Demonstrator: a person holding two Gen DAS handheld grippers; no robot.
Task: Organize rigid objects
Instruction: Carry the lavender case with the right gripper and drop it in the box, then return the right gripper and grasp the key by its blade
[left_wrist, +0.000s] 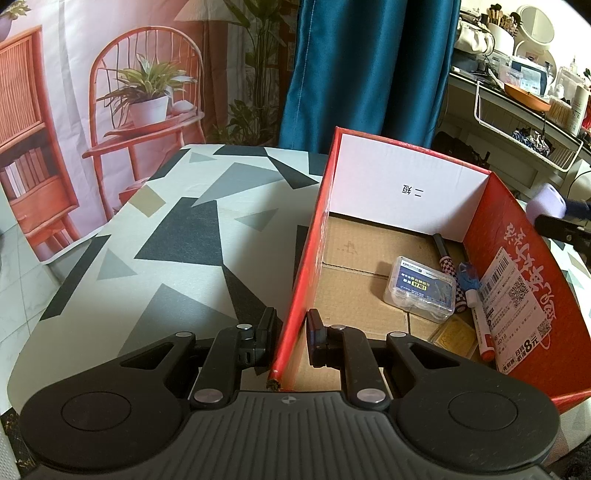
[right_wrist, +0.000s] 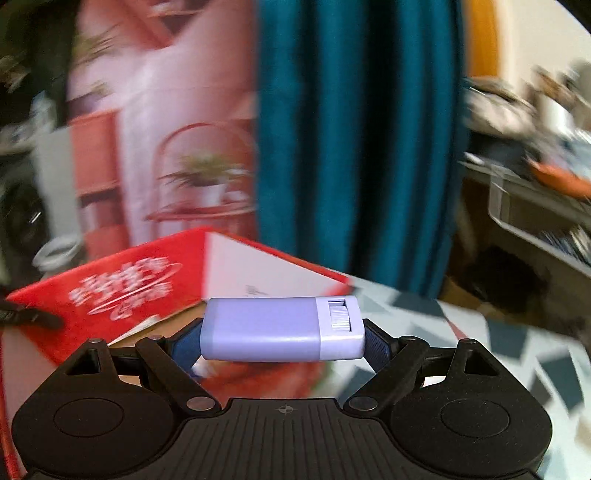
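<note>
Risk lies in the carry: the right tool (right_wrist: 282, 341) clamps a lilac plastic rectangular case (right_wrist: 282, 328) endwise above the red cardboard box (left_wrist: 517, 236); it could twist free; the left tool (left_wrist: 291, 341), clenched on the box's wall, steadies it on the patterned surface (left_wrist: 184, 236).

1. The box (left_wrist: 517, 236) is red outside with white lettering, white on its far inner wall, plain brown cardboard on its floor.
2. Left of the box, the tablecloth (left_wrist: 177, 236) is pale with black, grey and tan triangles.
3. Behind the box hangs a teal curtain (left_wrist: 369, 74).
4. Inside the box: a clear case (left_wrist: 419, 291) with a dark blue label, a black-and-white checkered pen (left_wrist: 452, 273), a white marker (left_wrist: 480, 325) with a red end.
5. Right of the box, the lavender case (right_wrist: 280, 328) is two-toned, paler at one end.
</note>
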